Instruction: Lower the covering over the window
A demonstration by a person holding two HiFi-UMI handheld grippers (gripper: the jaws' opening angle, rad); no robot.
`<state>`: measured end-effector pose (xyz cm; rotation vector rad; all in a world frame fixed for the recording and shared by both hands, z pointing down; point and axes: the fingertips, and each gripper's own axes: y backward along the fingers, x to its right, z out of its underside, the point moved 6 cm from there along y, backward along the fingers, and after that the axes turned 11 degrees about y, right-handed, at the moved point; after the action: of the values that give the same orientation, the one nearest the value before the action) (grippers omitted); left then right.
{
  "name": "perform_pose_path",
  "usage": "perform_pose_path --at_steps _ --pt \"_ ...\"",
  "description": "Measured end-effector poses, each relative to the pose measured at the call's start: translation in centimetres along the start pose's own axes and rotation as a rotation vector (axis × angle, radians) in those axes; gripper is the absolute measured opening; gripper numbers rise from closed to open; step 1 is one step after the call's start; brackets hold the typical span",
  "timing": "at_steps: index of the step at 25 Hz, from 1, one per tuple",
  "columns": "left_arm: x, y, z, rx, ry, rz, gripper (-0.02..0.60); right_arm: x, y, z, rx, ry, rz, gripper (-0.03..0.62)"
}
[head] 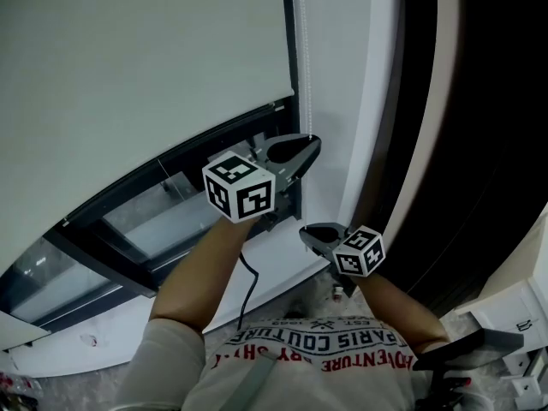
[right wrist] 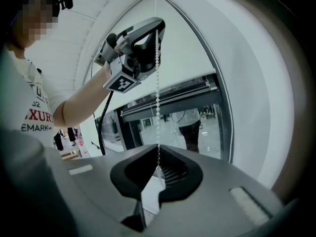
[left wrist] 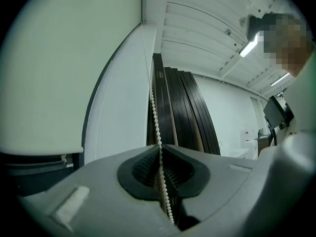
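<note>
— White T-shirt with red lettering [head: 317, 349] is seen closest to the head camera, at the lower edge. What is held out beyond it?

— Two bare forearms [head: 205, 272] are raised toward the window. The left gripper [head: 301, 151], grey with a black-and-white marker cube, is held higher. The right gripper [head: 315, 233] is held below it and slightly to the right.

— Where is the white beaded pull chain [head: 298, 32] found?

— It is hung down the white wall strip just right of the dark window frame [head: 289, 50]. In the left gripper view the chain [left wrist: 153, 110] is seen coming down from above and passing between the ribbed black pads, and the left gripper [left wrist: 159, 151] is pressed together on it.

— And lower down?

— In the right gripper view the chain [right wrist: 158, 88] is seen running straight from the left gripper [right wrist: 159, 27] down into the right gripper [right wrist: 158, 167]. Its jaws are likewise closed, with the chain pinched at their tips.

— How is the covering placed?

— The white fabric roller blind [head: 145, 58] is drawn over the upper part of the window, left of both grippers. Its bottom bar [left wrist: 42, 151] is seen to the left of the left gripper. Below that bar, a clear glass pane [head: 158, 221] is left uncovered.
</note>
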<state>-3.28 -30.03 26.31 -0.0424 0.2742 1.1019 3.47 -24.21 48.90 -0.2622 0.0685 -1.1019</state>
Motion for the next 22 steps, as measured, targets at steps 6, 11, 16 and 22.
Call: perform_pose_path --at_steps 6,11,16,22 --pt "-1.4 0.3 4.0 -0.037 0.039 -0.045 0.018 -0.2 -0.6 3.7 -0.078 -0.055 -0.021 0.015" --pt "-2.5 1.0 7.5 -0.087 0.081 -0.085 0.018 0.1 -0.4 7.1 -0.167 -0.071 -0.001 0.015" --pt "-3.1 1.6 9.2 -0.105 0.105 -0.110 0.018 0.6 -0.2 8.7 -0.222 -0.071 0.011 0.015" --pt "-4.1 2.1 12.4 -0.159 0.135 -0.164 0.018 0.6 -0.1 11.6 -0.318 -0.096 0.011 0.015"
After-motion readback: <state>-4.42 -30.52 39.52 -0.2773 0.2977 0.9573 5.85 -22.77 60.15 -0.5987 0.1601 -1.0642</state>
